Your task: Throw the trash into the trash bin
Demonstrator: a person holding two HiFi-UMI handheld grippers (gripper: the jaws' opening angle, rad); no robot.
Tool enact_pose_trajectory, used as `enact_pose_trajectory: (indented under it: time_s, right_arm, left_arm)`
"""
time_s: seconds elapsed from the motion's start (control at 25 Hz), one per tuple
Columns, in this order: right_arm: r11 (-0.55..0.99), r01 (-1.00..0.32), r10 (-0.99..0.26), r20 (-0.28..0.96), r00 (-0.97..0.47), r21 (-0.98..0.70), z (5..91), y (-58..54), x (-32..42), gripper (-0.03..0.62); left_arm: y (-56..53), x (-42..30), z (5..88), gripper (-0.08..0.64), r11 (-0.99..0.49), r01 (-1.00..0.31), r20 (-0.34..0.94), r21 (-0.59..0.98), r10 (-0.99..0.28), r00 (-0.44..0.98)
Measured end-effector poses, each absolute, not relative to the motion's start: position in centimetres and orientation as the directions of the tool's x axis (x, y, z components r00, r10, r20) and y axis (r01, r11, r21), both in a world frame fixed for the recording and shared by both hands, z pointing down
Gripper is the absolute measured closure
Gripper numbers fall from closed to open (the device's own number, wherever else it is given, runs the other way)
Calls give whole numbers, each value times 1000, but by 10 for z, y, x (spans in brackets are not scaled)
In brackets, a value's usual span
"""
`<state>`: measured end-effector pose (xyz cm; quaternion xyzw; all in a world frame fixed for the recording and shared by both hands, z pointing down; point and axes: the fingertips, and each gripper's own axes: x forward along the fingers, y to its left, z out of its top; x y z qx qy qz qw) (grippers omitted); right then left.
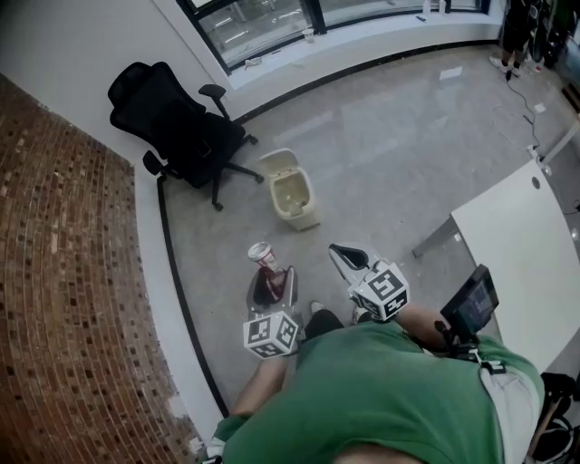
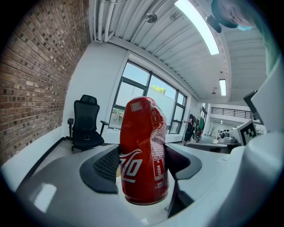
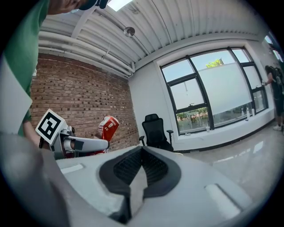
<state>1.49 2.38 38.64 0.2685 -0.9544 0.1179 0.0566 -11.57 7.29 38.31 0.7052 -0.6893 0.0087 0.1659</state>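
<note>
A dented red soda can (image 1: 265, 270) stands upright between the jaws of my left gripper (image 1: 272, 288), which is shut on it above the floor. In the left gripper view the can (image 2: 143, 150) fills the middle, with a dark pad pressed on each side. A beige trash bin (image 1: 293, 191) with its lid flipped open stands on the floor ahead of both grippers. My right gripper (image 1: 347, 259) is shut with nothing in it, just right of the can; its pads (image 3: 153, 167) touch each other. The can (image 3: 107, 127) shows to the left in the right gripper view.
A black office chair (image 1: 179, 134) stands left of the bin by the brick wall (image 1: 63, 272). A white table (image 1: 526, 258) is at the right. Windows (image 1: 272, 23) line the far wall, and a person (image 1: 518, 32) stands far back right.
</note>
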Motion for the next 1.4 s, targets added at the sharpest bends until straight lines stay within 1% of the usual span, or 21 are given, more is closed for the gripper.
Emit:
enact_pose_trajectory:
  time_s: [0.4, 0.84, 1.2, 1.4]
  right_arm:
    - [803, -564, -532, 196, -824, -194, 397, -35, 1, 589]
    - [766, -626, -597, 199, -777, -146, 385, -113, -54, 589]
    - [722, -677, -650, 196, -734, -140, 388, -154, -99, 589]
    - [706, -694, -664, 212, -717, -138, 393, -174, -115, 589]
  left_arm:
    - [2, -139, 391, 232, -12, -970, 240, 242, -968, 71]
    - [-82, -195, 390, 232, -81, -959, 212, 272, -967, 142]
    - [-126, -235, 398, 232, -148, -950, 218, 276, -953, 211]
    - [-144, -252, 408, 232, -153, -946, 242, 285, -944, 226]
